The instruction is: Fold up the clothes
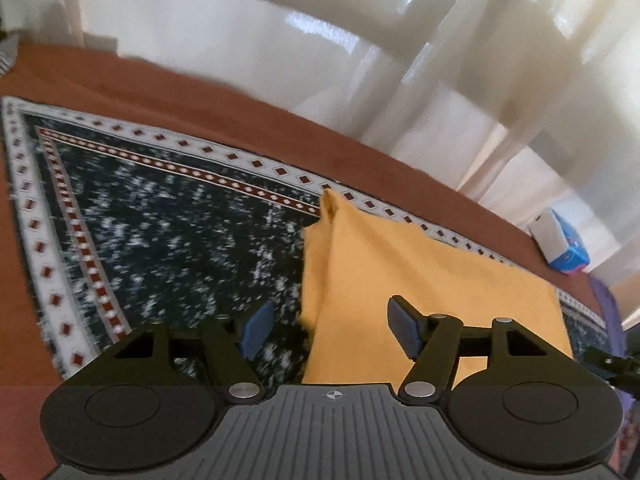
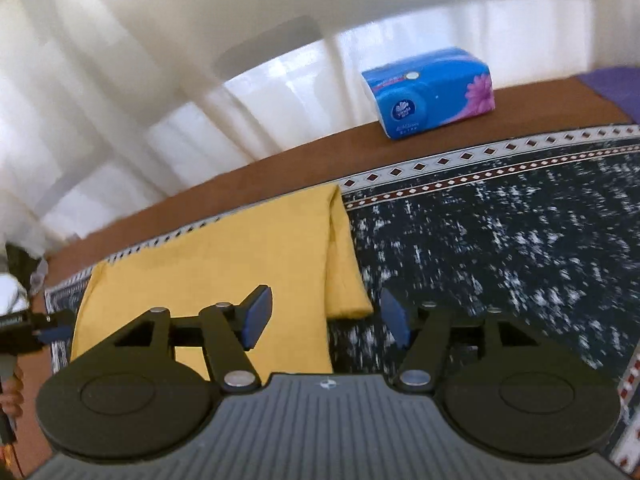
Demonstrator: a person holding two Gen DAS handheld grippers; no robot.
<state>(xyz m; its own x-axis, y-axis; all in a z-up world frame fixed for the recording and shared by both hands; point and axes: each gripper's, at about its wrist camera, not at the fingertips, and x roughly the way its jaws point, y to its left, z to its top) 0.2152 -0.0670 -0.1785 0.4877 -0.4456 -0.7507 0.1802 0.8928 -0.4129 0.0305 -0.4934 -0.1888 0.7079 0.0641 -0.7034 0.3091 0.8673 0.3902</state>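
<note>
A yellow garment [image 1: 420, 284] lies folded flat on a dark patterned cloth [image 1: 168, 240]. It also shows in the right wrist view [image 2: 240, 264]. My left gripper [image 1: 330, 330] is open and empty, hovering over the garment's left edge. My right gripper [image 2: 326, 318] is open and empty, hovering over the garment's right edge, where a folded strip ends. The left gripper [image 2: 44, 334] shows at the left edge of the right wrist view, and the right gripper [image 1: 612, 364] shows at the right edge of the left wrist view.
The patterned cloth [image 2: 500, 248] covers a brown surface [image 1: 120, 80]. A blue tissue pack [image 2: 434, 92] stands at the back edge; it also shows in the left wrist view [image 1: 560, 240]. A purple cloth [image 2: 616, 88] lies at the far right. White curtains [image 2: 140, 80] hang behind.
</note>
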